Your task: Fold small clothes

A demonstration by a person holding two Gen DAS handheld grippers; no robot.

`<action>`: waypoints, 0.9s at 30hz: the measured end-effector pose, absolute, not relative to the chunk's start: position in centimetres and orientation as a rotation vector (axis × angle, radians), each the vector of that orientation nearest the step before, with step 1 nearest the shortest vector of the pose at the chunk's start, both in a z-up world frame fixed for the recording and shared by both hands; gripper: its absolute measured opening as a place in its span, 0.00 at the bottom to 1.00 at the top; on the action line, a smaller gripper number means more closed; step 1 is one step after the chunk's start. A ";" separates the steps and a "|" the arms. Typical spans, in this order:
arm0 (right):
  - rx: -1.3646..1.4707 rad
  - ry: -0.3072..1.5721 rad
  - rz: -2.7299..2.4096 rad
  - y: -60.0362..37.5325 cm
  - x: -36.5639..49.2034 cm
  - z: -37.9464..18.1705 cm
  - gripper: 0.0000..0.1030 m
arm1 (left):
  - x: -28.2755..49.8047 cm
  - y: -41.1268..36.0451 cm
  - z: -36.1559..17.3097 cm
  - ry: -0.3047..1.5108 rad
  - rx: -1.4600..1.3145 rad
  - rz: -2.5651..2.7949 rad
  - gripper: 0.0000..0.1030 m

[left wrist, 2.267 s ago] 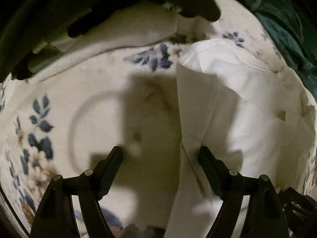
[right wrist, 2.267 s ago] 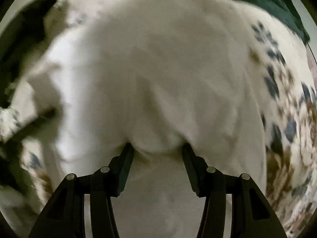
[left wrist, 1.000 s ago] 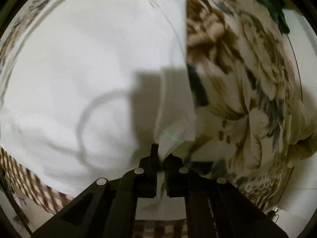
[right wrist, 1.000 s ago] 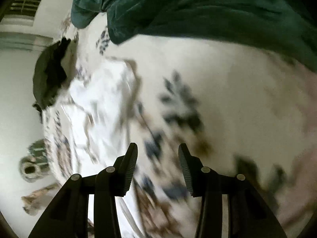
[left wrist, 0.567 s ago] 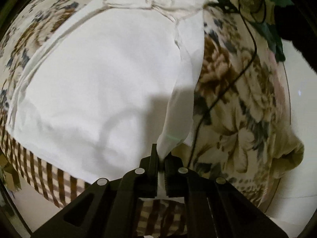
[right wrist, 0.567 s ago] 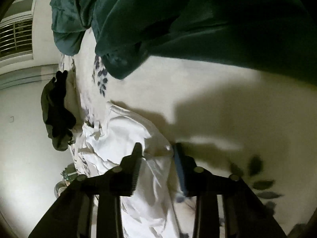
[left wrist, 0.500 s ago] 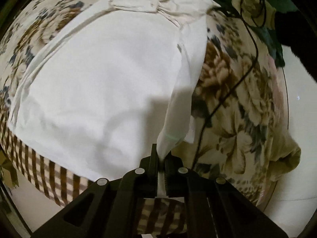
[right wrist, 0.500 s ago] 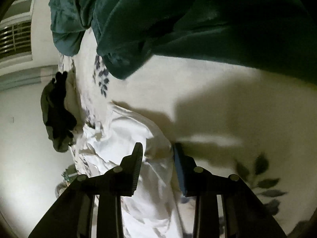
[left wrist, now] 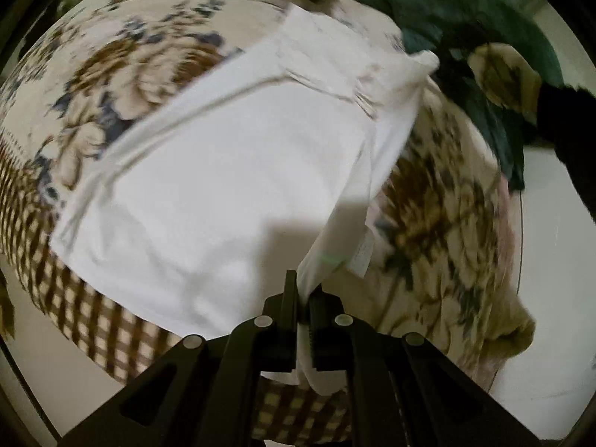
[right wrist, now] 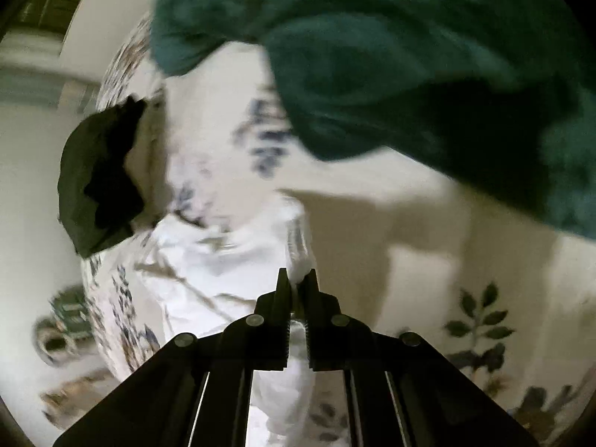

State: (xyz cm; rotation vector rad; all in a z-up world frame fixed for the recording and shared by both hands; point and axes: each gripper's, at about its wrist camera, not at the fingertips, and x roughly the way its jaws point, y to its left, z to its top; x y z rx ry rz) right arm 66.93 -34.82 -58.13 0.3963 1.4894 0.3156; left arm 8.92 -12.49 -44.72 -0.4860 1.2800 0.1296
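A white garment (left wrist: 231, 171) lies spread on a floral bedspread (left wrist: 111, 70). My left gripper (left wrist: 304, 298) is shut on its near right edge, which rises as a lifted strip from the cloth to the jaws. In the right wrist view the same white garment (right wrist: 223, 272) lies crumpled below and left. My right gripper (right wrist: 297, 283) is shut on a bunched edge of it.
A dark green blanket (right wrist: 391, 74) fills the top right of the right wrist view and shows at the top right of the left wrist view (left wrist: 465, 37). A dark garment (right wrist: 97, 182) lies at the bed's edge. A brown checked cloth (left wrist: 74, 298) hangs below the white garment.
My right gripper has closed on the white garment's edge. My left gripper keeps its hold and has drawn back, so more of the bed shows.
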 end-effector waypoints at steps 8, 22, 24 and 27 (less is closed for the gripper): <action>0.167 1.484 0.367 -19.1 67.5 -52.9 0.06 | 8.1 -0.5 -46.0 1.262 -0.681 0.223 0.02; -0.096 1.612 0.252 0.5 67.3 -61.2 0.25 | 5.7 12.6 -55.7 1.444 -0.851 0.260 0.08; -0.039 1.611 0.297 0.0 65.7 -59.9 0.48 | 4.2 14.4 -55.8 1.448 -0.883 0.271 0.37; -0.044 1.594 0.370 -1.6 61.9 -57.3 0.51 | 2.4 16.6 -55.4 1.450 -0.919 0.291 0.50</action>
